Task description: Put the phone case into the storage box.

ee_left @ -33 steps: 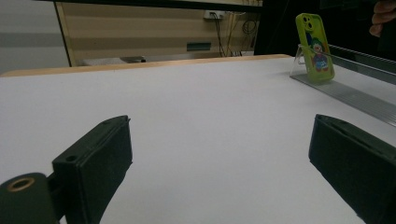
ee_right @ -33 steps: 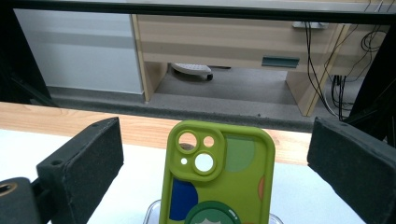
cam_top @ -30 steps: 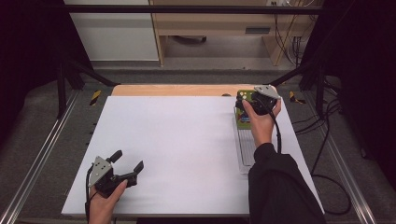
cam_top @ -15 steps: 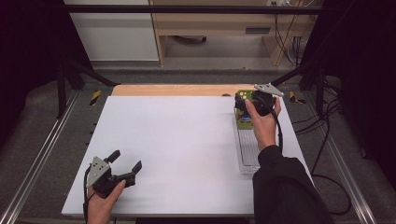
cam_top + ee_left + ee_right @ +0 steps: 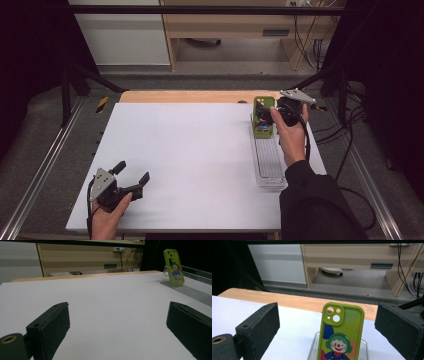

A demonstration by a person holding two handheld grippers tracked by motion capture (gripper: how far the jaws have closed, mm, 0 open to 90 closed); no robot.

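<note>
White worktop (image 5: 200,150) under a dark frame, wooden edge at the far side, a pale cabinet and a wooden desk beyond on grey floor. Far right on the worktop: lime-green phone case (image 5: 262,117) with a clown print, standing nearly upright, leaning back on a clear stand (image 5: 362,347) at the far end of a long clear tray (image 5: 269,160). Right claw (image 5: 265,116) held just at the case, jaws spread wide to either side of it, not touching in the right gripper view; camera cut-outs of the phone case (image 5: 340,332) facing that lens. Left claw (image 5: 132,177) low at the near left corner, well apart from the case, jaws wide with bare worktop between them. From the left gripper view, phone case (image 5: 174,267) seen far off at upper right.
</note>
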